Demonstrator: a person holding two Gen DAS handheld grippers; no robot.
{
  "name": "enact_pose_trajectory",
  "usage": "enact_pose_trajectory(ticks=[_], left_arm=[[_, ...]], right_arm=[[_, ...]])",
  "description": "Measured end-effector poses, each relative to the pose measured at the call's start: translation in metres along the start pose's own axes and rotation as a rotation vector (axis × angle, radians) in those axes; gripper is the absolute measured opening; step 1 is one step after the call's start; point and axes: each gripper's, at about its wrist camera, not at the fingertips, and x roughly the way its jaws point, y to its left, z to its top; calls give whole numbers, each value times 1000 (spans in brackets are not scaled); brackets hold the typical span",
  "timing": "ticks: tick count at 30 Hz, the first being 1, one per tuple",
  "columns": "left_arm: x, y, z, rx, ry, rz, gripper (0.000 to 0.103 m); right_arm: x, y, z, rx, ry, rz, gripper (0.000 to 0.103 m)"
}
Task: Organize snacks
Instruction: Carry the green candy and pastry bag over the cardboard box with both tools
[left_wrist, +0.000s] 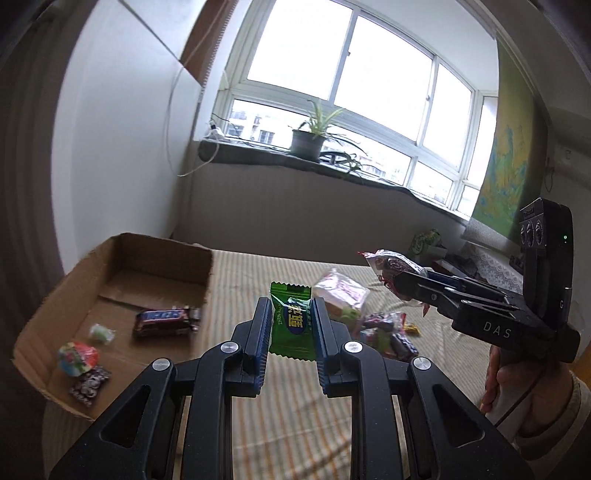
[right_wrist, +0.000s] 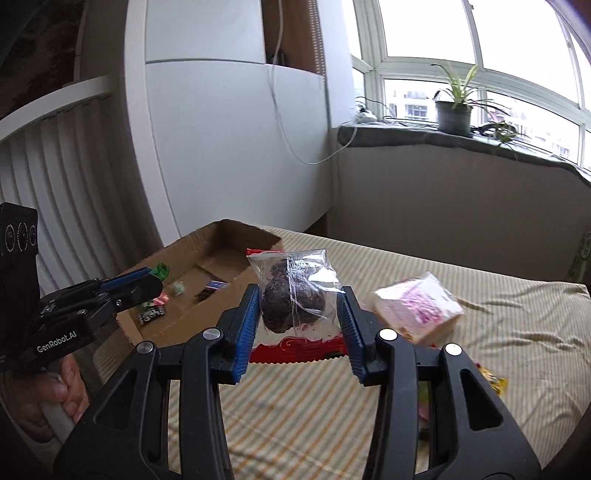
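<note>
A shallow cardboard box (left_wrist: 122, 273) sits at the left of a striped bedspread (left_wrist: 295, 424), serving as the collection point for loose snacks: inside it lie a round red-and-white candy (left_wrist: 78, 358), a dark patterned packet (left_wrist: 89, 386), a small pale green sweet (left_wrist: 101, 333) and a chocolate bar (left_wrist: 166, 320), 4 items that suggest the sorting is partly done. Just right of the box, the left gripper (left_wrist: 290, 317) is clenched on a green wrapped candy (left_wrist: 291, 321), held upright by its middle so the crimped ends stick out above and below the blue pads; it hangs in the air near the box's right wall, apparently poised to carry the candy across and drop it in. Farther right, a heap of unsorted snacks (left_wrist: 384, 332) remains on the bedspread, topped by a pink-and-white packet (left_wrist: 341, 293), so much of the job seems to be left. At the far right, the right gripper (right_wrist: 300, 314) grasps a clear packet holding a dark cake (right_wrist: 295, 299), pinched at its sides with the red lower edge hanging free, raised well above the bedspread and aimed toward the box, probably waiting its turn behind the left. A potted plant (left_wrist: 308, 140) stands on the far windowsill (left_wrist: 258, 155), clear of the work.
</note>
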Motion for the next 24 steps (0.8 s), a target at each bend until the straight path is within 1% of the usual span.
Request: enact_pose_trajectory(ticks=[4, 6, 8, 11, 16, 21, 23, 24], left_arm=[[-16, 50, 1, -77, -20, 100, 20], [-24, 69, 0, -115, -27, 138, 20], [-28, 82, 1, -135, -33, 165, 20], [-27, 88, 3, -138, -33, 180, 20], [-19, 91, 1, -135, -21, 173, 20], [-15, 100, -5, -152, 0, 174, 20], [-11, 105, -8, -162, 18, 175, 21], [-10, 107, -9, -166, 29, 179, 22]], right_arm=[[28, 47, 9, -58, 9, 110, 44], [36, 62, 12, -80, 10, 145, 44], [42, 70, 12, -87, 13, 162, 44], [48, 73, 15, -88, 19, 166, 44], [59, 77, 25, -103, 19, 171, 44], [87, 84, 38, -123, 28, 192, 45], [101, 85, 37, -125, 59, 186, 54], [104, 84, 36, -117, 59, 178, 63]])
